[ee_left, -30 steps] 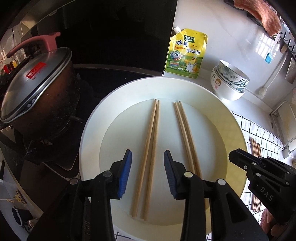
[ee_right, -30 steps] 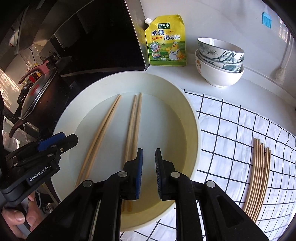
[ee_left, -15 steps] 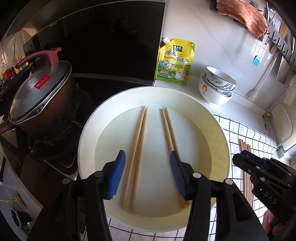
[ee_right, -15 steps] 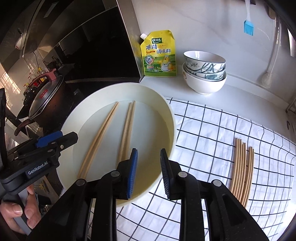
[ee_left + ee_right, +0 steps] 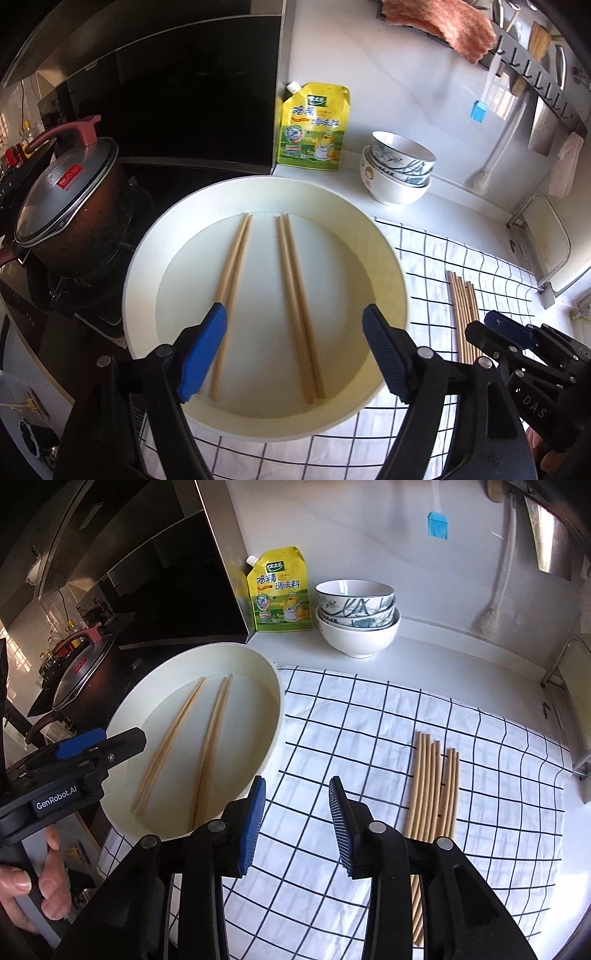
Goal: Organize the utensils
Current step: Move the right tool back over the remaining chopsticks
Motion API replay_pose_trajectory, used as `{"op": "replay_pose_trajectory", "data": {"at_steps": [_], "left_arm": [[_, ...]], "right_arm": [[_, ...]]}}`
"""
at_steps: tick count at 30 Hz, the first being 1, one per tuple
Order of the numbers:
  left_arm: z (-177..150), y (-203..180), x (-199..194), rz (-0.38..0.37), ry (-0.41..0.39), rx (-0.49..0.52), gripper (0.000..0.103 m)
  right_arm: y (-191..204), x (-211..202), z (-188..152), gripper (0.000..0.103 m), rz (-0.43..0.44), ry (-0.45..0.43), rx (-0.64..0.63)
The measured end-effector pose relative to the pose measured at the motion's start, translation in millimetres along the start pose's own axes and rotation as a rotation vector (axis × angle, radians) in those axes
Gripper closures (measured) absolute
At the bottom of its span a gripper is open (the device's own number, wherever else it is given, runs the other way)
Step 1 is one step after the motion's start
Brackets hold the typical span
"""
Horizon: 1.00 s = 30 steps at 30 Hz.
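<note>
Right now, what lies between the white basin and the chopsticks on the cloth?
Only bare checked cloth between the basin and the chopsticks, clearest in the right wrist view.

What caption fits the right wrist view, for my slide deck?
Right hand-held gripper, jaws opening and empty, above checked cloth between basin and chopstick bundle.

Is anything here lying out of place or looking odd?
Yes. Two pairs of chopsticks lie in the white basin, apart from the chopstick bundle on the checked cloth. Nothing looks spilled or broken.
</note>
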<state>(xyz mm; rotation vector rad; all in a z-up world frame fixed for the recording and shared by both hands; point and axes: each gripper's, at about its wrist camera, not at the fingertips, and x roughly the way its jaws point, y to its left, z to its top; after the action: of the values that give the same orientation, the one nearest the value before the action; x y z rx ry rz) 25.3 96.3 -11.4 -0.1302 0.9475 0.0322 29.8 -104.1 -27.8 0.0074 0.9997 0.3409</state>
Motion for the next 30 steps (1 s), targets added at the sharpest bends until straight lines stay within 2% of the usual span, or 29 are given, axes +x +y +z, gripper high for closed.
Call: {"op": "replay_pose_trajectory", "data": {"at_steps": [3, 14, 22, 30], "left_arm": [[-2, -15, 0, -0.013, 0.005, 0.017, 0.028], [-11, -80, 6, -0.073, 0.024, 0.103, 0.018], [-27, -130, 19, -0.135, 0.065, 0.178, 0.018], [-42, -166, 42, -0.158, 0.122, 0.227, 0.018]], "right_arm": [[-16, -8, -6, 0.059, -0.017, -0.010, 0.024], [-81, -31, -38, 0.047, -0.084, -0.004, 0.130], [-132, -31, -68, 0.046, -0.147, 0.030, 0.215], [-165, -18, -92, 0.046, -0.191, 0.072, 0.255]]}}
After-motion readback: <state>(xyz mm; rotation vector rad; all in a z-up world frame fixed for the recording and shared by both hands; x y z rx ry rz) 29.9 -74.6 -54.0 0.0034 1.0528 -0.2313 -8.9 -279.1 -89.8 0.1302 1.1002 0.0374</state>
